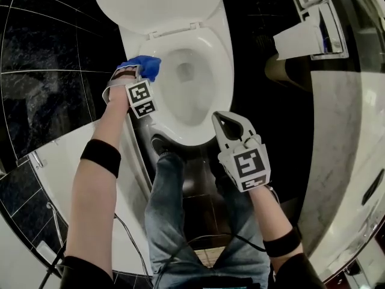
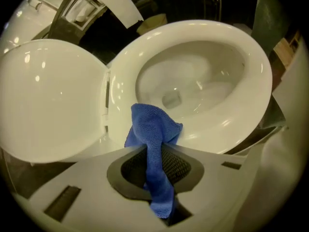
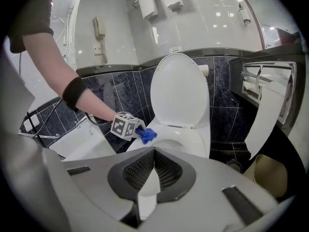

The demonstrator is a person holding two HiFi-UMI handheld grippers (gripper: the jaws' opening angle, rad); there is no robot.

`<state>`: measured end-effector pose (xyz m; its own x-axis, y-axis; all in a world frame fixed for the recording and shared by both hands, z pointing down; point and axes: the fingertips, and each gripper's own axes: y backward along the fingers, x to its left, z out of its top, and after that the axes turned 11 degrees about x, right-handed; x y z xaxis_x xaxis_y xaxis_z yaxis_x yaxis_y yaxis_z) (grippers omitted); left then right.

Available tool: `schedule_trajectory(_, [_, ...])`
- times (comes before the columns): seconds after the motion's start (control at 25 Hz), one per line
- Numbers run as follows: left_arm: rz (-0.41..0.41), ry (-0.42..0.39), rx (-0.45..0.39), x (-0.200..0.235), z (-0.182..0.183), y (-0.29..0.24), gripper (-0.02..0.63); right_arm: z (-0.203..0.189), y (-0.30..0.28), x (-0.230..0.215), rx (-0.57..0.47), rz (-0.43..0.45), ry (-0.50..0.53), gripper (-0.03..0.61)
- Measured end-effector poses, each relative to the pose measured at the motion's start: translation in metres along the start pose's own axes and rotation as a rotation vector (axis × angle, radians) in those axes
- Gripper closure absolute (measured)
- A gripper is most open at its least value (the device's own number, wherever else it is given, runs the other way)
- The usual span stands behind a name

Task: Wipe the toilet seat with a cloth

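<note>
The white toilet seat [image 1: 221,65] is down and its lid [image 1: 156,2] stands raised. My left gripper [image 1: 135,72] is shut on a blue cloth [image 1: 144,66] at the seat's rear left, near the hinge. In the left gripper view the cloth [image 2: 153,129] hangs bunched out of the jaws over the seat [image 2: 241,71]; whether it touches I cannot tell. My right gripper [image 1: 221,120] hovers near the bowl's front rim, shut, with nothing between its fingers. In the right gripper view the left gripper [image 3: 137,132] and cloth [image 3: 147,135] show left of the lid [image 3: 179,91].
A paper holder [image 1: 313,23] with a hanging sheet [image 1: 299,41] is on the right wall, with a bin [image 3: 270,175] below. A marble counter [image 1: 337,149] runs along the right. A white ledge [image 1: 54,155] flanks the left. The person's legs [image 1: 174,209] stand before the bowl.
</note>
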<state>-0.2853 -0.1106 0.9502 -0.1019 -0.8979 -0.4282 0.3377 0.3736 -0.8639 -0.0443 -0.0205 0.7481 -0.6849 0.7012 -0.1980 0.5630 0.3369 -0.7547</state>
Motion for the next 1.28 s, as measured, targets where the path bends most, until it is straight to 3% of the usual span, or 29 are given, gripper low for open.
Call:
schedule_trajectory(0.36, [-0.224, 0.338, 0.021, -0.127, 0.025, 0.066, 0.540, -0.012, 0.040, 0.002, 0.023, 0.009, 0.011, 0.558])
schedule_trajectory(0.56, [-0.318, 0.509, 0.037, -0.171, 0.052, 0.096, 0.540, -0.023, 0.068, -0.002, 0.024, 0.003, 0.017, 0.558])
schedule_trajectory(0.92, [-0.407, 0.628, 0.005, -0.210, 0.131, 0.138, 0.541, -0.046, 0.110, -0.026, 0.023, -0.034, -0.017, 0.558])
schedule_trajectory(1.28, [-0.486, 0.729, -0.086, -0.217, 0.174, 0.167, 0.540, -0.051, 0.134, -0.042, 0.013, -0.064, -0.036, 0.558])
